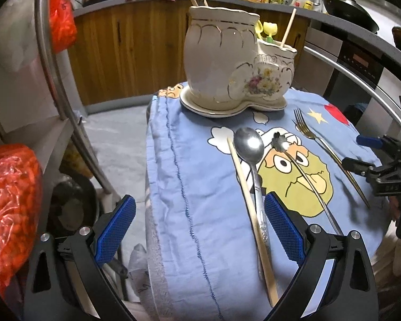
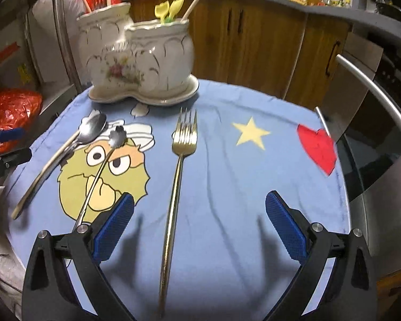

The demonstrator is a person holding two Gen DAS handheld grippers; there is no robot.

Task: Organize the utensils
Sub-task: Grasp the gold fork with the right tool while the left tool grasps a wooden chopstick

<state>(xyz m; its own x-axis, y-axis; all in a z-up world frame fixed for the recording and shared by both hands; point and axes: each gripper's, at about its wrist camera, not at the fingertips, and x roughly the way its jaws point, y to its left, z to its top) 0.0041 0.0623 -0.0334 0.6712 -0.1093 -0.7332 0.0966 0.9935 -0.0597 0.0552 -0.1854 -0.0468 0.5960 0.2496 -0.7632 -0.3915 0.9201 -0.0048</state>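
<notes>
A white ceramic two-pot utensil holder [image 1: 227,61] [image 2: 139,58] stands at the back of the blue cartoon cloth [image 1: 200,187] [image 2: 240,174], with chopsticks, a fork and yellow utensils in it. On the cloth lie a wooden chopstick [image 1: 250,208] [image 2: 40,176], a silver spoon [image 1: 250,147] [image 2: 91,129], a thin flower-headed spoon [image 1: 302,171] [image 2: 101,165] and a gold fork [image 1: 326,149] [image 2: 176,176]. My left gripper [image 1: 199,223] is open, low over the cloth's left part, the chopstick and spoon handles beside its right finger. My right gripper [image 2: 199,223] is open, with the gold fork's handle between its fingers.
Wooden kitchen cabinets [image 1: 125,48] and a cluttered counter run behind the table. Red plastic bags [image 1: 10,203] and a steel rail [image 1: 56,61] are on the left. An oven with a steel handle [image 2: 382,99] is on the right. The cloth's left edge drops to the floor.
</notes>
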